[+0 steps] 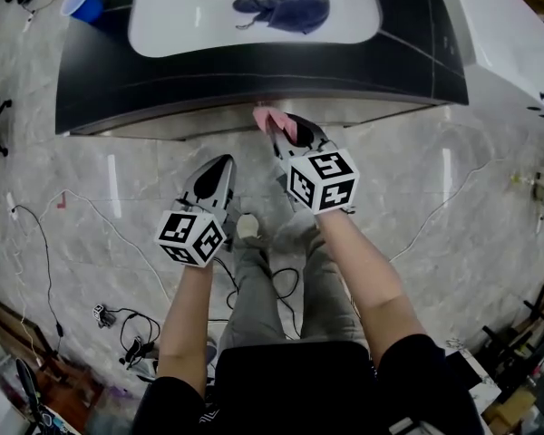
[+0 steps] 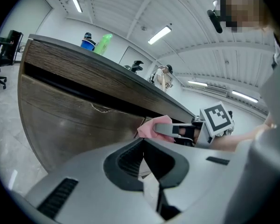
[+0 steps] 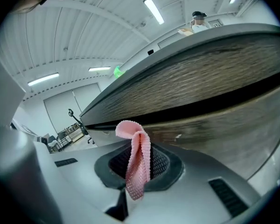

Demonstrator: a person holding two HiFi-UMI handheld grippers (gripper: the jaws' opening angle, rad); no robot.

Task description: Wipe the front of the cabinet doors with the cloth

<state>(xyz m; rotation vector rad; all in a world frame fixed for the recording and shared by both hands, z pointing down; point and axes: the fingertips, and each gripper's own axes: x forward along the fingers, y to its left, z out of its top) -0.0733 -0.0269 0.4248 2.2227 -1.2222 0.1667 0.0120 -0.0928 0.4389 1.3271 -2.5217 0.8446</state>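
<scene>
Pink cloth; brown wood-grain cabinet doors; grey marbled floor.

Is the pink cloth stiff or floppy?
Probably floppy: the pink cloth folds over itself where the right gripper pinches it. It looks thin, so likely light. Its bumpy weave may drag a little on the cabinet door.

You wear a black short-sleeved top and grey trousers, with a pale shoe showing below them. Your left gripper and right gripper have silver-grey shells, each with a black, textured hollow at the jaw roots and dark slotted vents on the flanks. The left cube and right cube are white with black square markers.
</scene>
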